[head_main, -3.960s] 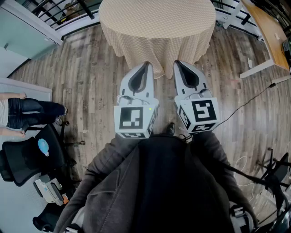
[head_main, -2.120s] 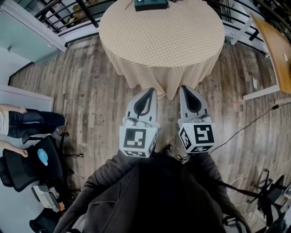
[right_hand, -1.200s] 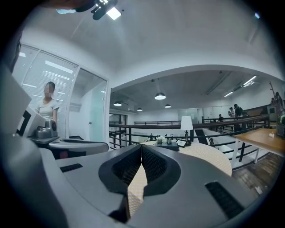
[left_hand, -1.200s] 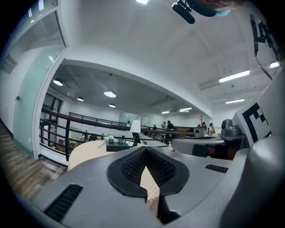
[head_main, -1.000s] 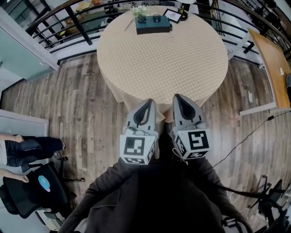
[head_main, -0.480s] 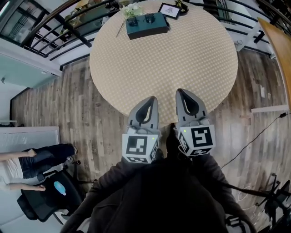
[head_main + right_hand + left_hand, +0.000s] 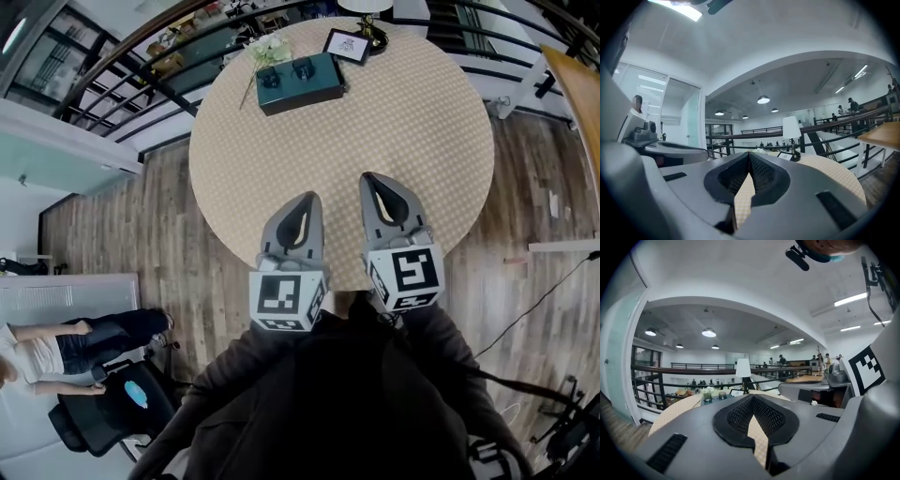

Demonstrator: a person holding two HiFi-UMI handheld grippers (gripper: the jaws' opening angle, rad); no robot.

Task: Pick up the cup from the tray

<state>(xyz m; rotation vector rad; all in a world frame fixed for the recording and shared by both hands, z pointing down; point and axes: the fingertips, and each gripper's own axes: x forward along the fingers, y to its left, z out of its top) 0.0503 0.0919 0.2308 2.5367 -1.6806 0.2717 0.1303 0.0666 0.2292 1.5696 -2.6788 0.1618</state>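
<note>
Worktop [image 7: 412, 103] now sits under my left gripper [image 7: 307, 198] and right gripper [image 7: 367, 177], both pressed together, empty; the tray [image 7: 317, 90] holds a cup [image 7: 303, 68] that looks light, slippery: pinch mid-wall.

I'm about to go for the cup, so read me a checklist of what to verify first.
1. Tray in sight, far side of table: ok.
2. Which cup to take: cannot tell; two cups sit on it.
3. Left gripper empty: ok; jaws open: not ok, shut.
4. Right gripper empty: ok; jaws open: not ok, shut.
5. Grippers near tray: not ok, both at table's near edge.
</note>
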